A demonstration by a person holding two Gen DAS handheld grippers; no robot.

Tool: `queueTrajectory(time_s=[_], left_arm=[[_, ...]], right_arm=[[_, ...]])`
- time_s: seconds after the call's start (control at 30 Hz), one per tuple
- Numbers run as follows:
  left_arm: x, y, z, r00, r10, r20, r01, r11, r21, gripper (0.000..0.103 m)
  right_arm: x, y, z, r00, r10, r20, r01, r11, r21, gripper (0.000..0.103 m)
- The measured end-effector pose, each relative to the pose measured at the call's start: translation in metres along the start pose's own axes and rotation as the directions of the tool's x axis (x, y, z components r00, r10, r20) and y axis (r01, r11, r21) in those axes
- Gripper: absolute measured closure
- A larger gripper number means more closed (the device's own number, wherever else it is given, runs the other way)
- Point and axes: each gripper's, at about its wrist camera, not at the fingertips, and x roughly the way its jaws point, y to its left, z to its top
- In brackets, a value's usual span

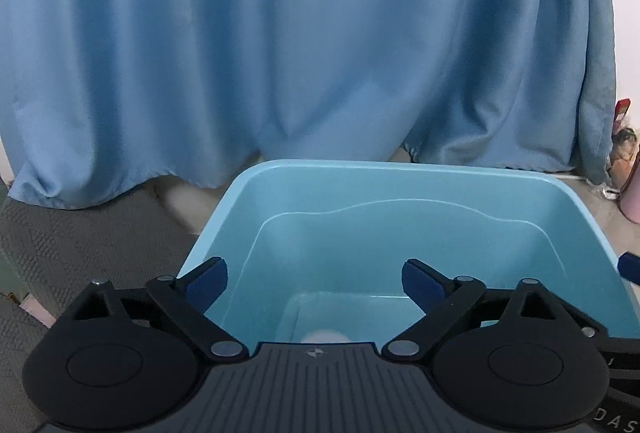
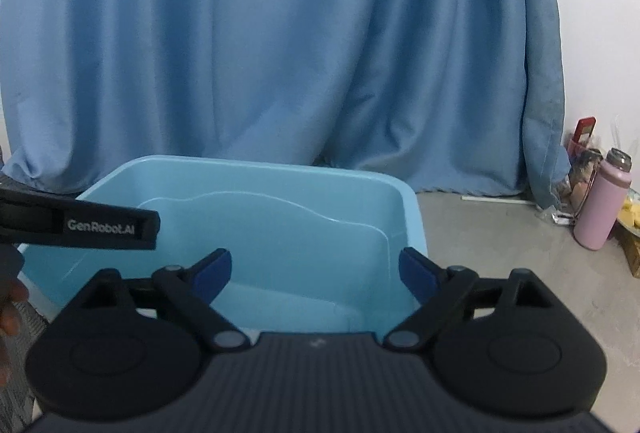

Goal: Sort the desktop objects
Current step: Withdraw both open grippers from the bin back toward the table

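Left gripper (image 1: 315, 279) and right gripper (image 2: 315, 271), both spread and empty, hover above the light-blue rectangular plastic bin (image 1: 400, 169); a pale rounded object (image 1: 326, 336) lies on its near floor. Risk: the two grippers colliding over the bin.

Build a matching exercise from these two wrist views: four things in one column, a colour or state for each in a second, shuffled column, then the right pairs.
Things:
1. bin
2. bottle
3. left gripper
4. curtain

Colour or state:
A. pink, standing upright
B. open, holding nothing
C. light blue plastic, open at the top
D. blue cloth hanging in folds

Pairs: 1-C, 2-A, 3-B, 4-D
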Motion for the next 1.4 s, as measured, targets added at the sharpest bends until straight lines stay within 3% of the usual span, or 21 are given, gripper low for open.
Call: queueTrajectory(time_s=[0.23, 0.53, 0.97, 1.4], left_arm=[[-0.017, 0.005, -0.008, 0.999, 0.006, 0.051, -0.007, 1.000, 0.013, 0.007], [-0.076, 0.005, -0.029, 0.994, -0.009, 0.110, 0.007, 1.000, 0.019, 0.007], [-0.164, 0.008, -0.133, 0.995, -0.050, 0.087, 0.046, 0.998, 0.050, 0.007], [-0.187, 0.010, -0.254, 0.996, -0.081, 0.020, 0.080, 0.995, 0.052, 0.007]], right_arm=[[-0.025, -0.006, 0.003, 0.998, -0.015, 0.064, 0.015, 1.000, -0.002, 0.012], [-0.085, -0.011, -0.006, 0.994, -0.043, 0.103, 0.041, 0.999, 0.022, 0.012], [-0.184, -0.019, -0.088, 0.991, -0.118, 0.065, 0.111, 0.989, 0.097, 0.011], [-0.224, -0.021, -0.180, 0.983, -0.179, 0.031, 0.175, 0.980, 0.090, 0.011]])
